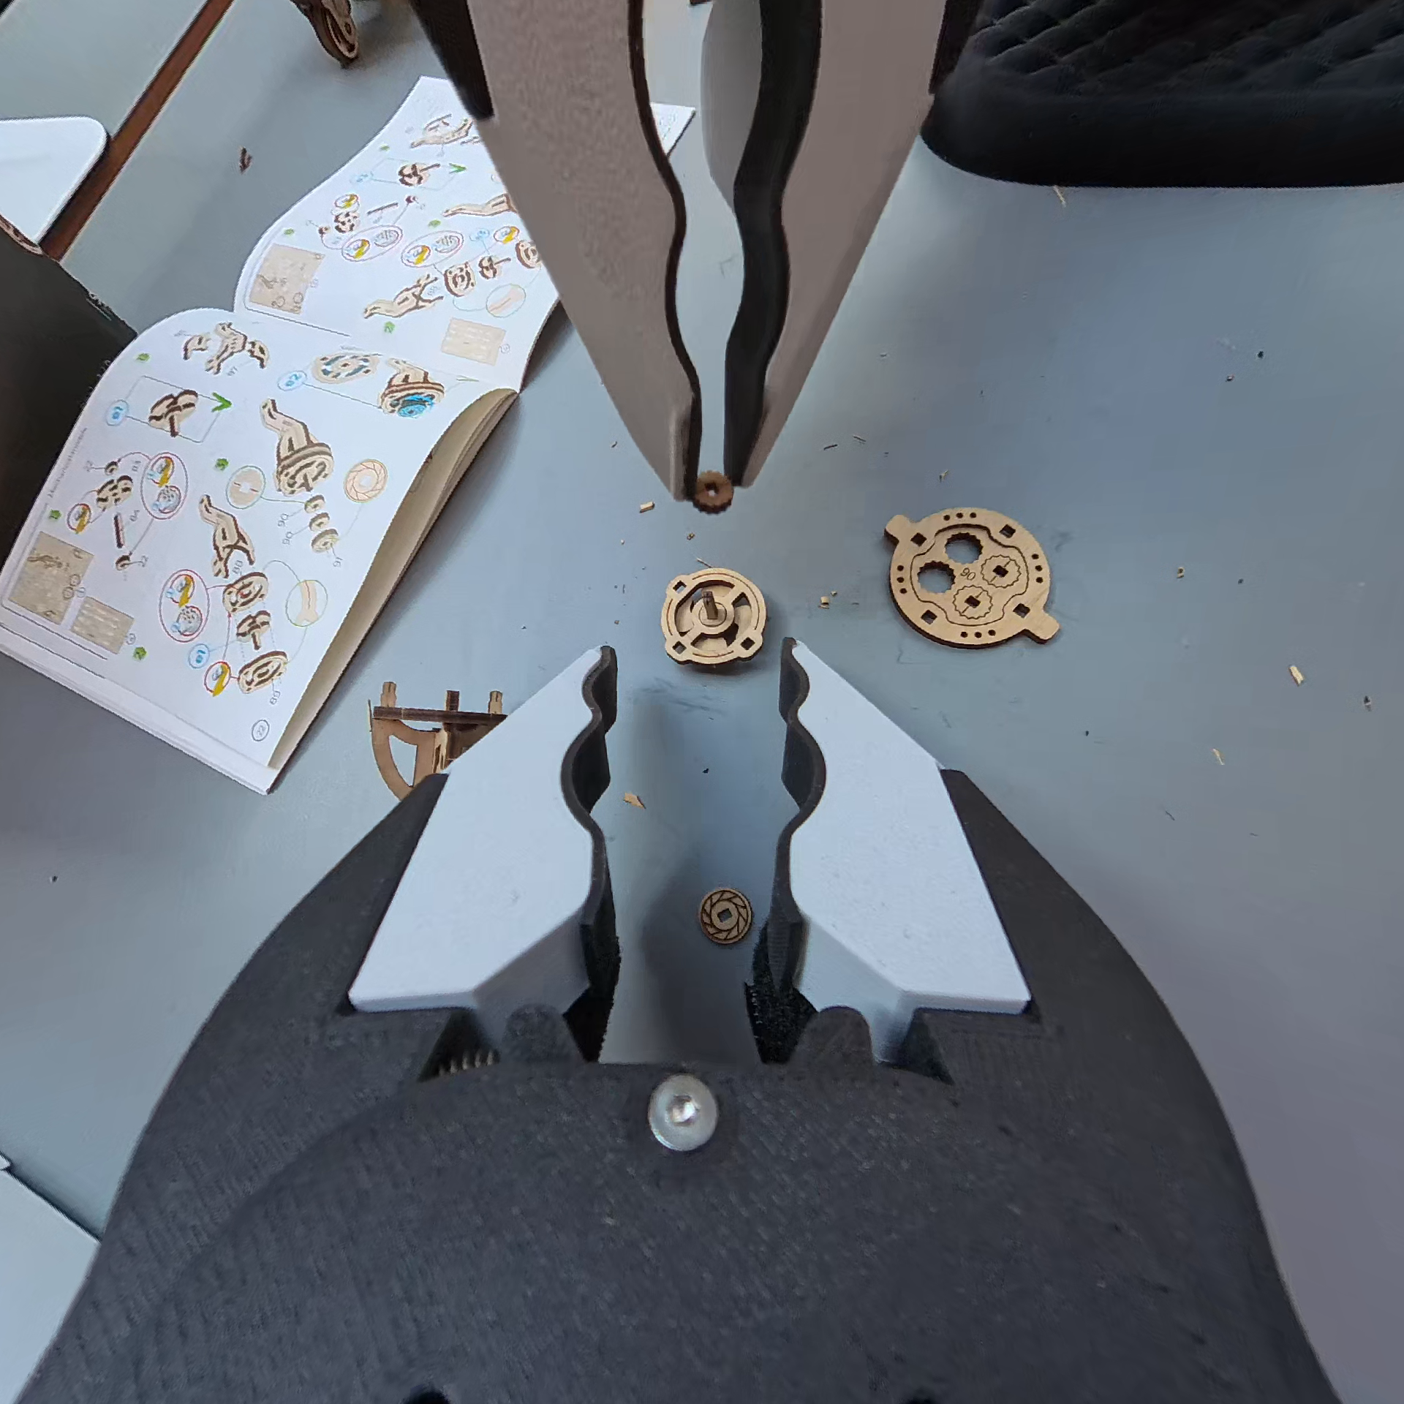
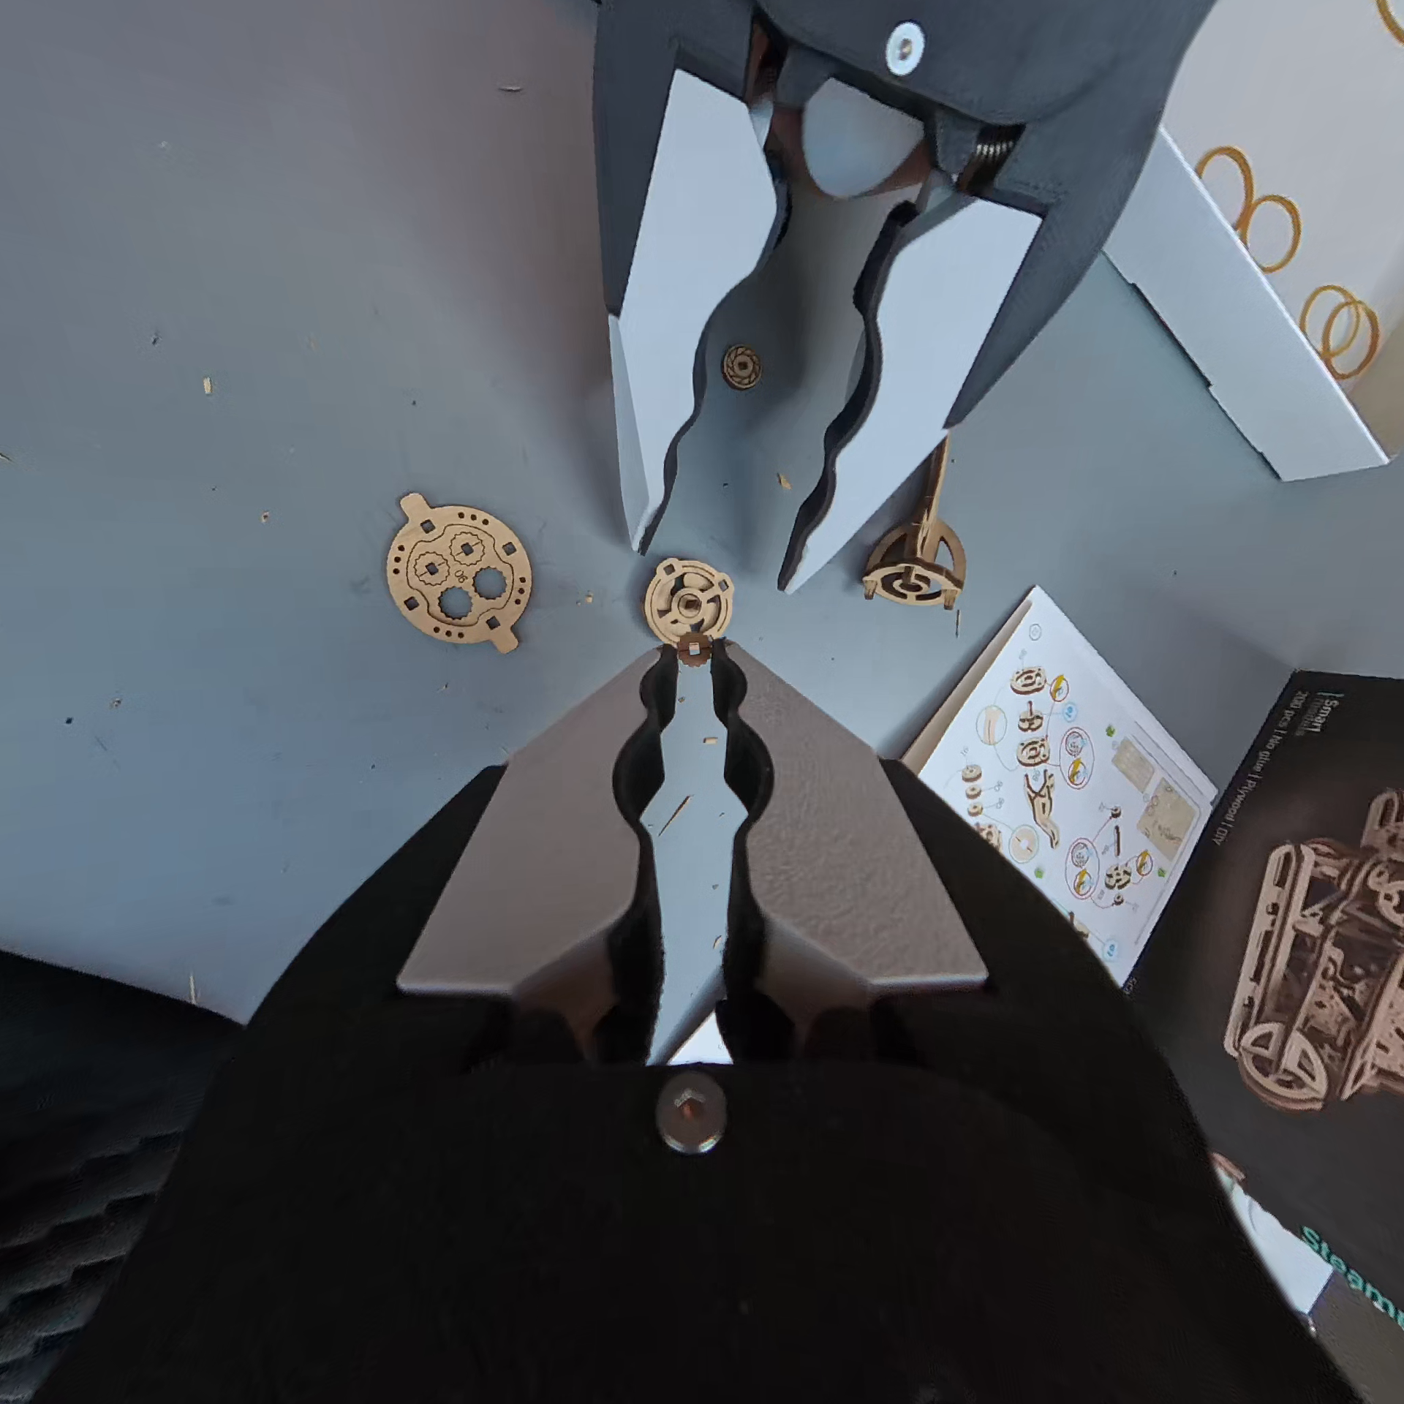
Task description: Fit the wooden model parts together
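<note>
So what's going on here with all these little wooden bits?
A person is building a wooden model using two hand-held tongs. The right tongs pinch a tiny gear just beside a round hub with a centre peg lying on the grey table. The left tongs wait open near the hub, holding nothing. A larger holed disc and an open instruction booklet lie nearby.

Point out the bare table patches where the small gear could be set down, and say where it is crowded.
Free: the grey table beyond the flat holed disc, and the stretch right of that disc in the left wrist view, short of the black cushion, with only wood chips. Crowded: around the round hub with its peg, between both grippers, and toward the open manual and box.
</note>
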The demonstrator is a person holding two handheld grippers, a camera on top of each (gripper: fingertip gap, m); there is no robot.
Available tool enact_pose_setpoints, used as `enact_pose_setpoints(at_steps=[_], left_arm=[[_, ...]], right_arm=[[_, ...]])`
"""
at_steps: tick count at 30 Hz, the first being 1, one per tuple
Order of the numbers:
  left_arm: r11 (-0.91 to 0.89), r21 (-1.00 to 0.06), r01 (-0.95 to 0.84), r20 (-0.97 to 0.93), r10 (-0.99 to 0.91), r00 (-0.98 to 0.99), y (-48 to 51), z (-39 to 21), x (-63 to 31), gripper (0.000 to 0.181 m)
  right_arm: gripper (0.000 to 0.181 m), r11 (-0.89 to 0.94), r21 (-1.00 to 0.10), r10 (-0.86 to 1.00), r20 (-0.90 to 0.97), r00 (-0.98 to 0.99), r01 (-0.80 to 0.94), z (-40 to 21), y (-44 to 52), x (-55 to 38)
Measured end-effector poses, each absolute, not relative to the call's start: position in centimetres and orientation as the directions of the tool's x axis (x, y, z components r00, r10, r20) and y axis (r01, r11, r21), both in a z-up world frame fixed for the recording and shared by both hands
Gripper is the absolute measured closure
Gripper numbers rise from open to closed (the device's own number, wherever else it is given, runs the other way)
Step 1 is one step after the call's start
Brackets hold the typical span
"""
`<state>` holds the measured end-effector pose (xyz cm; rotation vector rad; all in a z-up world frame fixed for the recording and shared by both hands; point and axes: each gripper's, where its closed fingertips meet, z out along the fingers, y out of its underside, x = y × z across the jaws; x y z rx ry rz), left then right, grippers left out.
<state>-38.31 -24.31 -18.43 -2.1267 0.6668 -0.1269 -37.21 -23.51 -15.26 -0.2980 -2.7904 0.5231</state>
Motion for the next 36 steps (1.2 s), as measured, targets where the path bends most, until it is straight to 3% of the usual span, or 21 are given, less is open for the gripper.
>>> enact_pose_setpoints(at_steps=[36], left_arm=[[-0.489,-0.760,-0.428,-0.130,-0.531,0.837,-23.7,-19.3,-37.6,0.154]], right_arm=[[0.173,0.861,-0.415,0.369,0.114,-0.922,0.293,-17.8,-24.3,-38.3]])
